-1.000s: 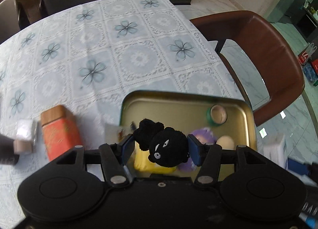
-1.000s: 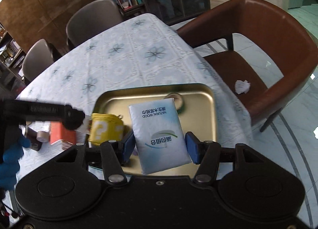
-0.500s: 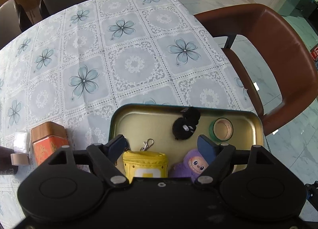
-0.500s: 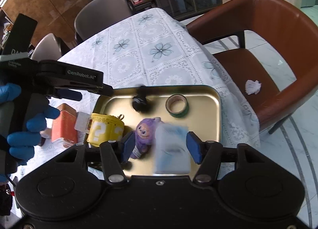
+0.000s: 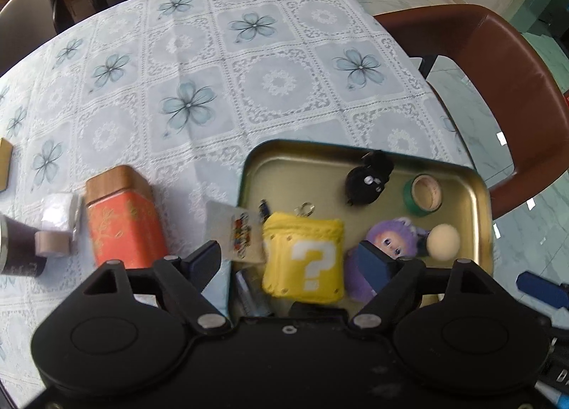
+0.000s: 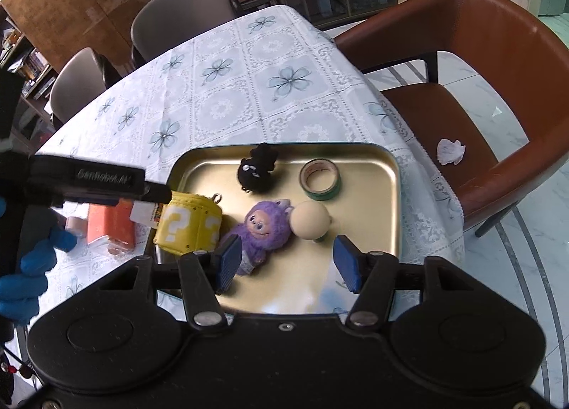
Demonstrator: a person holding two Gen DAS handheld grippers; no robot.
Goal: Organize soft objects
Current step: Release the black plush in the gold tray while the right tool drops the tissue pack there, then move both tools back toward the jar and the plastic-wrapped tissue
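1. Both claws are spread wide and hold nothing: the left claw [image 5: 288, 259] hangs over the near left corner of the tray [image 6: 394, 195], the right claw [image 6: 286, 263] over its near middle.
2. The soft things lie in the tray: a yellow pouch [image 6: 188, 227] at the left rim, a purple plush [image 6: 263, 227] beside it, a black plush [image 6: 256, 174] further back.
3. A tape roll [image 6: 320, 179] and a cream knob [image 6: 309, 220] share the tray; the knob touches the purple plush.
4. All three soft things look light and squashy. They should give under the pads, so a grip across the thick middle seems safest; the fur may slip.
5. The pouch overhangs the tray's left rim beside a card [image 5: 236, 235], so a claw there could catch the rim.
6. Open room: the tray's near right floor and the bare table [image 5: 213, 71] behind. An orange tin [image 5: 124, 217] stands left of the tray; the table edge runs just past the tray's right side.
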